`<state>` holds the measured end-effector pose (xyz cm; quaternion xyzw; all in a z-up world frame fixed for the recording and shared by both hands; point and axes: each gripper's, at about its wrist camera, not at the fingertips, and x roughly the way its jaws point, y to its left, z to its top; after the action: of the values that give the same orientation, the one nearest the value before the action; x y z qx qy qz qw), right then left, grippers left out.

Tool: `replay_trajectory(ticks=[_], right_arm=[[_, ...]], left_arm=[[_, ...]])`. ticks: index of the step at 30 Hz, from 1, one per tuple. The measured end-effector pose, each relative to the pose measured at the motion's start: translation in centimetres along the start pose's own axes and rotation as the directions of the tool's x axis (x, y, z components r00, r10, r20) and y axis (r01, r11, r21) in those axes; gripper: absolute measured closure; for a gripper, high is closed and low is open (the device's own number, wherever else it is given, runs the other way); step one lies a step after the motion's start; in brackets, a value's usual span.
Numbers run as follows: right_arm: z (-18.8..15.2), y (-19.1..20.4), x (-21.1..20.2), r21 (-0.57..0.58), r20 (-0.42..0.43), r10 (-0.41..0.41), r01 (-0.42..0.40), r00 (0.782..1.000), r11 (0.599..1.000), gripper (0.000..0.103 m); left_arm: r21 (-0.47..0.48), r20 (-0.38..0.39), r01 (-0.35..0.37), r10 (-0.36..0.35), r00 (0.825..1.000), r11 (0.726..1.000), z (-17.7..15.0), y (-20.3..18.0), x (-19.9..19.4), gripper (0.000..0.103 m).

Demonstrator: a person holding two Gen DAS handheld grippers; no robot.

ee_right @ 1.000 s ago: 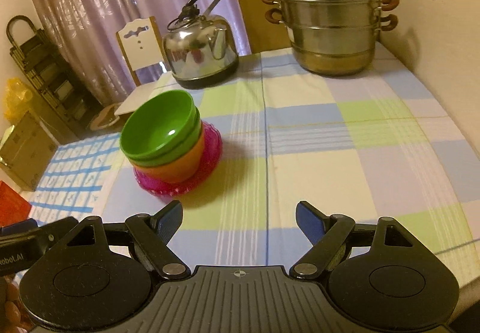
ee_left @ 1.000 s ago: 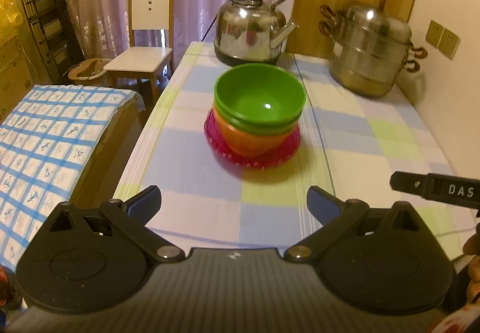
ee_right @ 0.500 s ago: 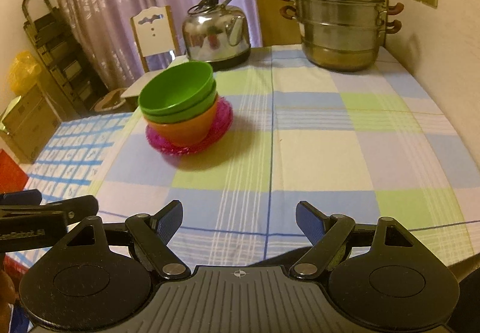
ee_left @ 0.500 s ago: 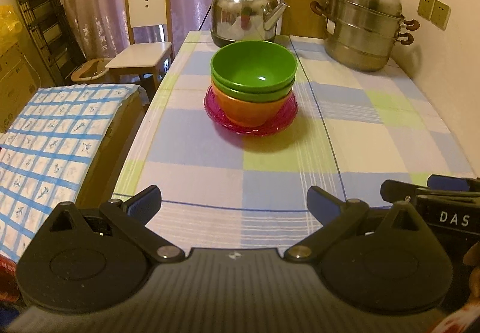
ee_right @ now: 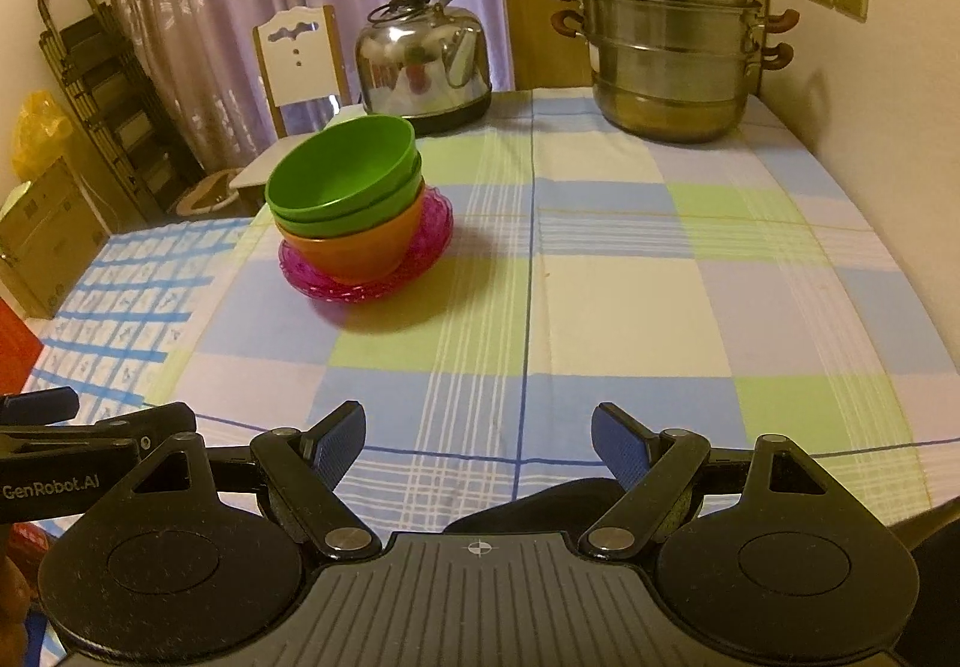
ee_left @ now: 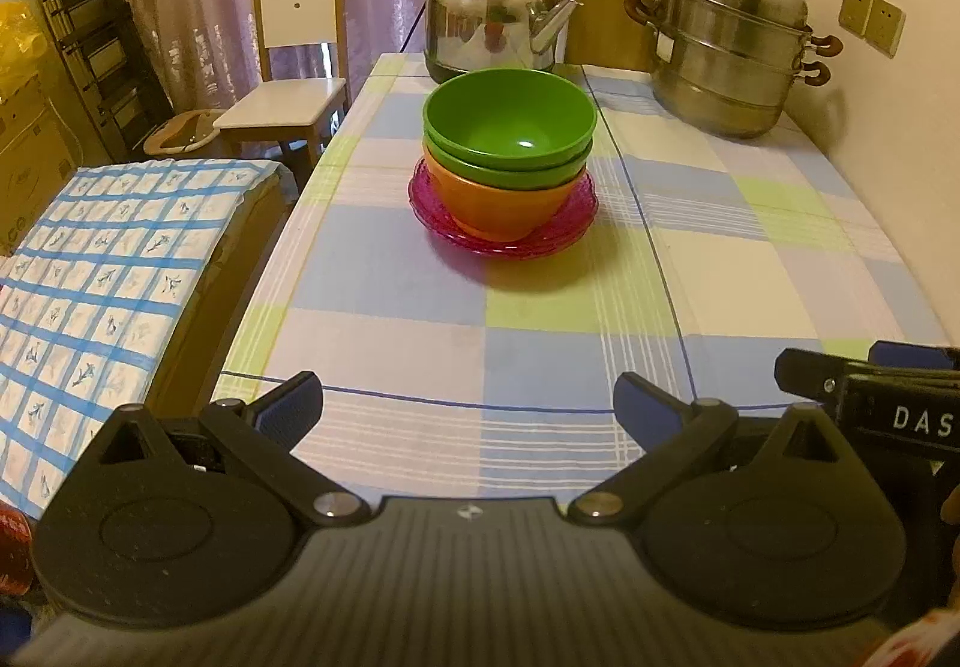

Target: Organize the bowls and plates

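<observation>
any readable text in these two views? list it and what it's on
"DAS" (cut off at the frame edge): white letters on the right hand-held gripper, seen from the left wrist view.
"GenRobot.AI": white letters on the left hand-held gripper, seen from the right wrist view.
White label on the steamer pot: too small to read.
Nothing else legible.

Two green bowls [ee_left: 510, 126] nest upright in an orange bowl [ee_left: 501, 208] on pink plates [ee_left: 576, 223], mid-table.

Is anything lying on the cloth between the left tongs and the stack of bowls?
No. In the left wrist view only bare checked tablecloth lies between the open left tongs and the bowl stack.
</observation>
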<state>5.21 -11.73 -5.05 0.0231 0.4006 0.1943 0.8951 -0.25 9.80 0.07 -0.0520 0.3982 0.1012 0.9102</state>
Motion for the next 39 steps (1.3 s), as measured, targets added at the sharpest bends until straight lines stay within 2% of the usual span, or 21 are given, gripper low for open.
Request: replay_trajectory(ticks=[39], right_arm=[[0.03, -0.46, -0.55, 0.019, 0.004, -0.002, 0.002, 1.000, 1.000, 0.021]], left_arm=[[0.011, 0.026, -0.014, 0.014, 1.000, 1.000, 0.52, -0.64, -0.67, 0.000]])
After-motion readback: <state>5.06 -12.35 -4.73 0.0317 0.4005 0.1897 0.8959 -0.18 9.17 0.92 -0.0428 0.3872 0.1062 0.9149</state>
